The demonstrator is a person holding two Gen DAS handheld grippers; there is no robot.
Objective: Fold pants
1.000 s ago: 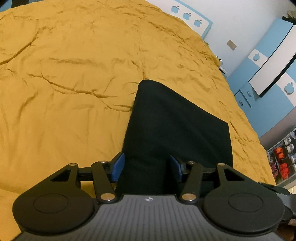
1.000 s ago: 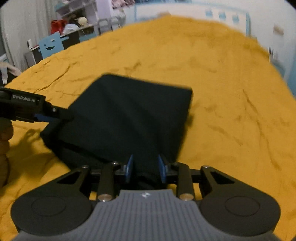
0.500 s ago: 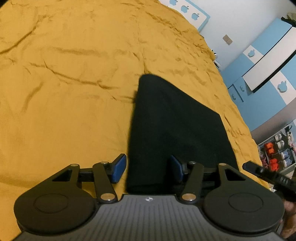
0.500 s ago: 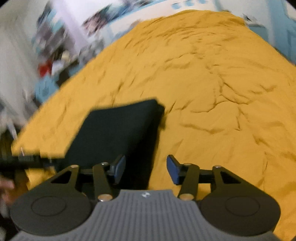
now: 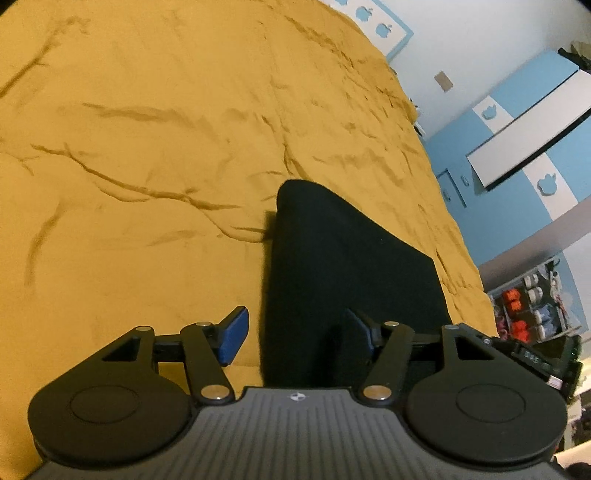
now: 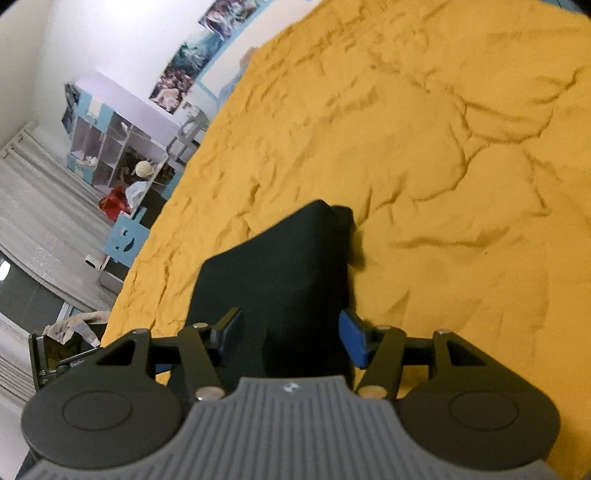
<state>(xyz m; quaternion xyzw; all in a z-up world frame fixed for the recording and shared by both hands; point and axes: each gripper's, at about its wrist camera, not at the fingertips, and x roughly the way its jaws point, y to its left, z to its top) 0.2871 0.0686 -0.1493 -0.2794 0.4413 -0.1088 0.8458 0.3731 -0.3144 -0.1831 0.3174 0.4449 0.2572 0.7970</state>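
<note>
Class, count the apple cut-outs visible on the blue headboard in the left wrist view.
2: one apple and another right of it, on the headboard beyond the bedspread. More may be cut off by the frame's edge.

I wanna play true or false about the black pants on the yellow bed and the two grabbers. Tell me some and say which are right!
1. The folded black pants lie on a wrinkled mustard-yellow bedspread. True.
2. The left gripper is shut tight. False: its jaws are open.
3. The right gripper is open. True.
4. The pants are red. False: they are black.
5. The cupboard has blue and white panels. True.
</note>
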